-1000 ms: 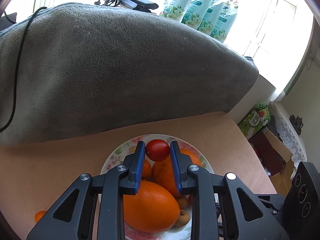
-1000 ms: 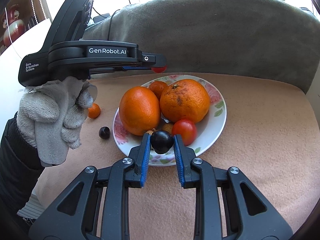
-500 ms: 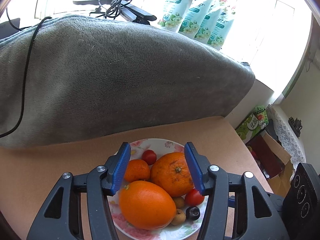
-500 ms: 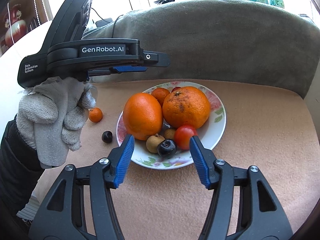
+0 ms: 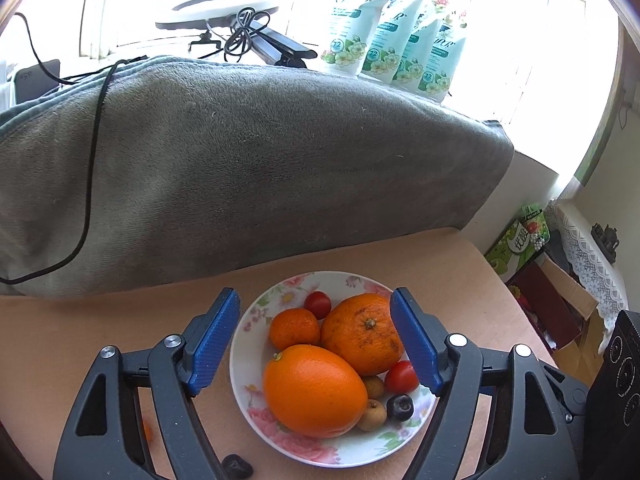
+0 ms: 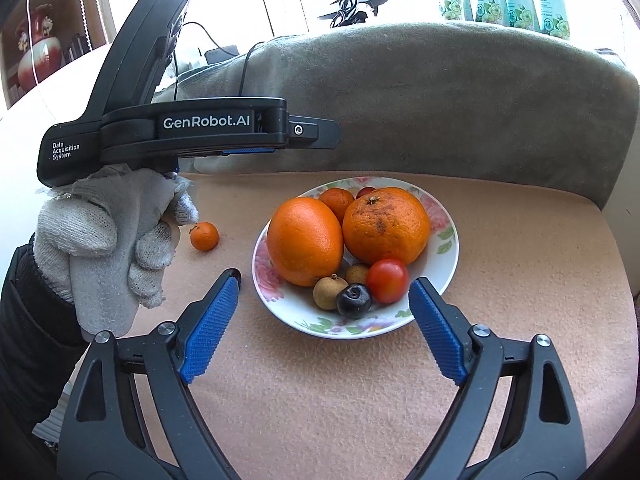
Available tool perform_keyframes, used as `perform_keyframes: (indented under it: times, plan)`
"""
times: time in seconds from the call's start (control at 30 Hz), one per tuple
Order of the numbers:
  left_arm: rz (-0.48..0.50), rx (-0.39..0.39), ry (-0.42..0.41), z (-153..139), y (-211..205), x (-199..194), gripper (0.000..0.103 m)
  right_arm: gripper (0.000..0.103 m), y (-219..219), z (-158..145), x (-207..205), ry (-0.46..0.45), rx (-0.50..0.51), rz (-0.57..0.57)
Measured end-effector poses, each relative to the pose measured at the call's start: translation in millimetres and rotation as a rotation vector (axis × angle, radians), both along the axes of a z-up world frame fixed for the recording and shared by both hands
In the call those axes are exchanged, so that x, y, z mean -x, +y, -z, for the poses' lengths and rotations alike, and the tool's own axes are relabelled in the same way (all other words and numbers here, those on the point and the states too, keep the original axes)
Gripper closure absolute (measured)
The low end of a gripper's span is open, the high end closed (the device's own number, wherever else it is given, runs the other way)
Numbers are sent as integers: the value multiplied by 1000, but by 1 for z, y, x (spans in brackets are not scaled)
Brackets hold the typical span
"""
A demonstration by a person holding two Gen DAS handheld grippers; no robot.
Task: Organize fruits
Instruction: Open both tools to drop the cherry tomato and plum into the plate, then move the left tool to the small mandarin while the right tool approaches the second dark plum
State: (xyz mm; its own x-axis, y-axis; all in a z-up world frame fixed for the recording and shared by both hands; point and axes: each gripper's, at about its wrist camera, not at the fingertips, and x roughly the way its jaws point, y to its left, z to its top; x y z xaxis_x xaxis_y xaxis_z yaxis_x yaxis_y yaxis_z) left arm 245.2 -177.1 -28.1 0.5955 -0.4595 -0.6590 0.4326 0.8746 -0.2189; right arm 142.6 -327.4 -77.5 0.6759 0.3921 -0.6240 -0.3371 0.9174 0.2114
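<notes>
A flowered plate (image 5: 256,412) (image 6: 442,258) holds two big oranges (image 5: 314,390) (image 6: 386,226), a small mandarin (image 5: 294,328), two cherry tomatoes (image 5: 317,305) (image 6: 387,280), two brown longans (image 6: 330,291) and a dark plum (image 6: 354,300). My left gripper (image 5: 314,344) is open and empty above the plate. My right gripper (image 6: 324,320) is open and empty, just in front of the plate. A small mandarin (image 6: 204,236) and a dark plum (image 5: 237,467) lie on the table left of the plate.
A grey blanket (image 5: 240,160) rises behind the tan table (image 6: 360,400). The gloved hand (image 6: 108,240) with the left gripper is at the left in the right wrist view. Boxes (image 5: 560,304) stand beyond the table's right edge.
Both grippers opened and drew back. The left one let go of a cherry tomato at the plate's far side, the right one let go of the dark plum at the near side.
</notes>
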Motion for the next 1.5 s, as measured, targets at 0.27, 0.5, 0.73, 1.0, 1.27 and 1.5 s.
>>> perform_keyframes:
  times: [0.27, 0.5, 0.73, 1.0, 1.27, 1.5]
  plan:
    - [-36, -9, -47, -8, 30, 9, 25, 13, 16, -7, -1, -12, 7, -14]
    - [-83, -10, -68, -11, 63, 15, 26, 13, 31, -9, -1, -13, -10, -45]
    - [-134, -18, -51, 1, 98, 22, 26, 13, 49, -9, 4, -8, -22, -92]
    - [-167, -11, 6, 28, 128, 33, 40, 23, 77, 2, 4, 26, -12, -152]
    - [-178, 6, 75, 56, 142, 39, 51, 49, 105, 25, -5, 102, 36, -188]
    - [-187, 17, 105, 68, 149, 40, 53, 60, 122, 38, -18, 141, 85, -185]
